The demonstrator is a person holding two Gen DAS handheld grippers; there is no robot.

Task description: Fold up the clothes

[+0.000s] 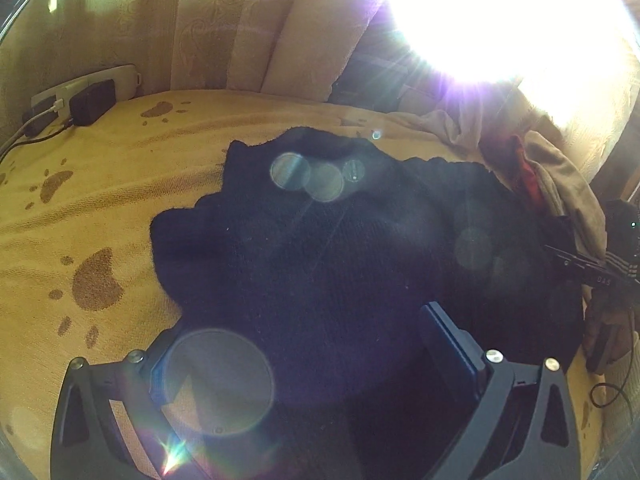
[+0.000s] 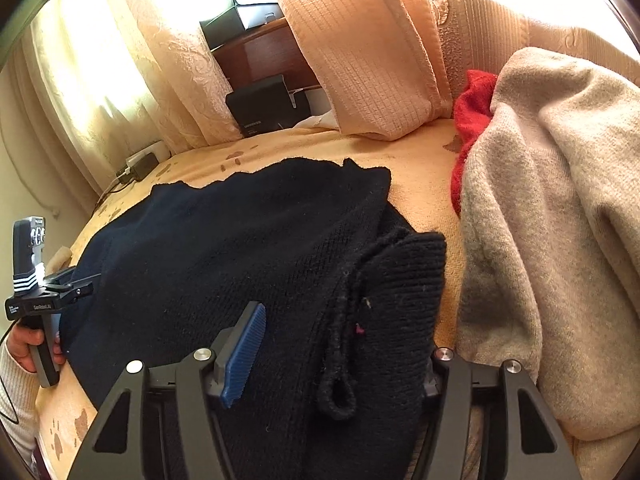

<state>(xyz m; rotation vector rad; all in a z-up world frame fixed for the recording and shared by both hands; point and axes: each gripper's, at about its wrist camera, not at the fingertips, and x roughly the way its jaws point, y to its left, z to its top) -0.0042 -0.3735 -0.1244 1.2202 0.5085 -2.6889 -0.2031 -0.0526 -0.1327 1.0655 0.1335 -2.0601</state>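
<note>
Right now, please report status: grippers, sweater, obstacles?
Both hand-held grippers open over the black sweater, left, right. Sweater partly folded. Beige sweater beside it.

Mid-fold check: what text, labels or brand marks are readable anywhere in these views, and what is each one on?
"DAS": pale letters on the right gripper's body, left wrist view; any letters before them are cut off.
White print on the left gripper's mount: too small to read.
White print on the black box behind the bed: too blurred to read.
Black sweater, beige sweater, red garment: no readable text.
</note>
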